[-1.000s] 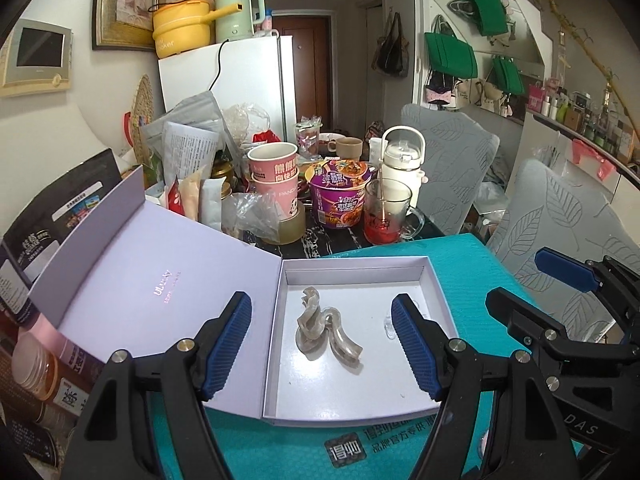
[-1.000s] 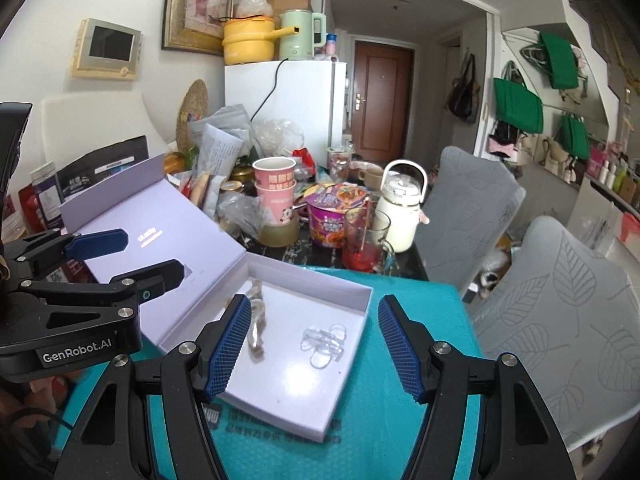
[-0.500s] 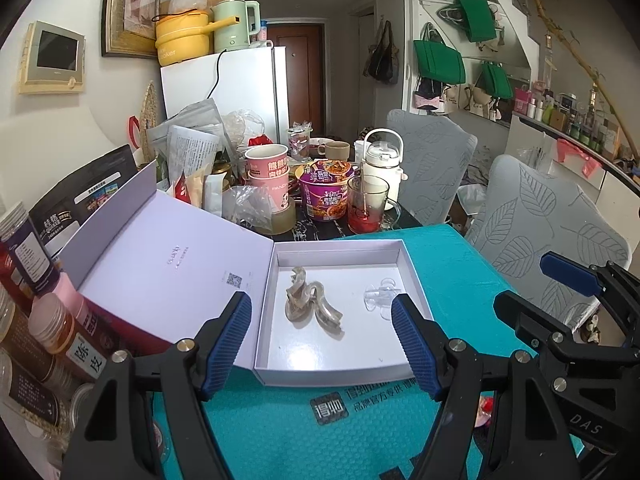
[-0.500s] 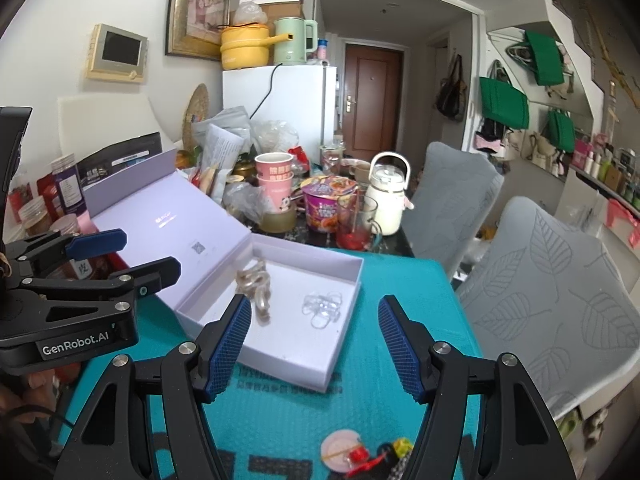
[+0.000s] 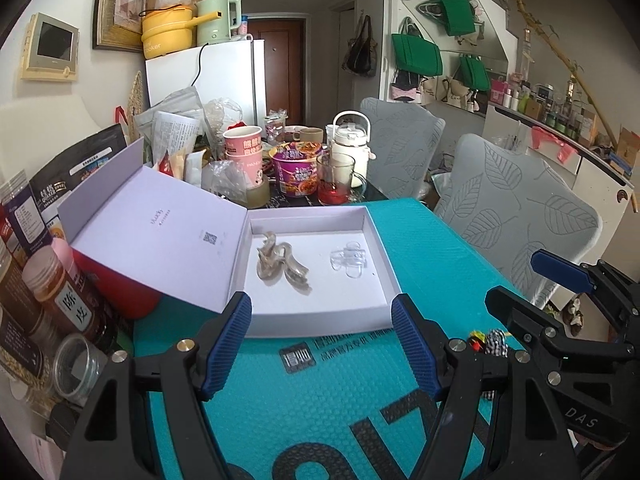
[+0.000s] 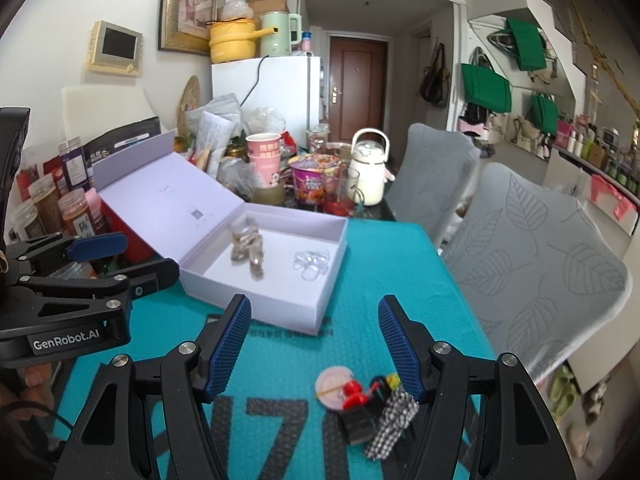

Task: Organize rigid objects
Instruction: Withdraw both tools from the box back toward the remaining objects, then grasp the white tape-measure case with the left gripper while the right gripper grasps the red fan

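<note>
Silvery clips [image 5: 282,266] beyond left tool [image 5: 320,344]

left gripper [image 6: 72,280] body: "genrobot.ai". right gripper [image 5: 560,296] body: "das". spice jar [image 5: 70,300] label: "陈皮". dark pouch [image 5: 60,192]: "quaker". teal mat [image 6: 280,420]: large "7". pink cup [image 5: 244,156]: chinese characters, unreadable.

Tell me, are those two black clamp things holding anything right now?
No, nothing. The left gripper and right gripper are both open and empty. The hair clips lie in the white box, untouched.
</note>
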Available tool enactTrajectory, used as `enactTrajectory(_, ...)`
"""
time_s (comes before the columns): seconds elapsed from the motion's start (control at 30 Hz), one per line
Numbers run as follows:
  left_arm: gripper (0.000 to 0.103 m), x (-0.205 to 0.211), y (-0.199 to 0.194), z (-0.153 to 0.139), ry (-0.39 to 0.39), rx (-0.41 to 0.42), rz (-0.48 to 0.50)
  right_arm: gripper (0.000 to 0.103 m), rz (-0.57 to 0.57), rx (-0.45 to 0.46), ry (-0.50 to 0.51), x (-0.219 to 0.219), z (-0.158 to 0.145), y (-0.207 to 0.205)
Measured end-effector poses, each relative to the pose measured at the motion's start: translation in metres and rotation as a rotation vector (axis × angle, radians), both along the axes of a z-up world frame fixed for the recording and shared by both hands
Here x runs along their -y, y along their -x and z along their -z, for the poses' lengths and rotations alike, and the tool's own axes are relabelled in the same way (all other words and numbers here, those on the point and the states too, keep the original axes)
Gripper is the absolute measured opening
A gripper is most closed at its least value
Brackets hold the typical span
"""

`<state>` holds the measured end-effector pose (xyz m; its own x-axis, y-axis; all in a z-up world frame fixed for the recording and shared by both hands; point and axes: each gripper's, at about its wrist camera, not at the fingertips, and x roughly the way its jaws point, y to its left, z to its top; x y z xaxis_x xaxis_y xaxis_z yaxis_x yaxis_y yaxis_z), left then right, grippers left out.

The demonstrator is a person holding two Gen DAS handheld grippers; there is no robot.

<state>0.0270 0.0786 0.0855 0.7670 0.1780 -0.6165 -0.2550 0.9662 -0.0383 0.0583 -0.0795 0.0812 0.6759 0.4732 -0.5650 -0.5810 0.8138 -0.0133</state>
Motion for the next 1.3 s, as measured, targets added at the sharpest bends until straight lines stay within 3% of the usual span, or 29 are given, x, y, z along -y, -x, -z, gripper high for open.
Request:
enactTrajectory(0.53,0.072,0.041,0.01,0.036,0.059,-0.051,0.145,0.068,0.096,-0.066,0.041,0.051,0.041,0.021)
enactTrajectory(1.0,0.072,0.067,-0.016,0.081,0.155,-0.129,0.265,0.068,0.166,-0.11,0.05,0.083,0.073,0.006)
enactTrajectory(1.17,0.072,0.074,-0.029,0.098,0.139,-0.17,0.279,0.068,0.186,-0.143,0.034,0.094,0.086,-0.004)
enactTrajectory(1.3,0.072,0.08,-0.04,0.107,0.067,-0.208,0.279,0.068,0.206,-0.17,0.026,0.103,0.095,-0.012)
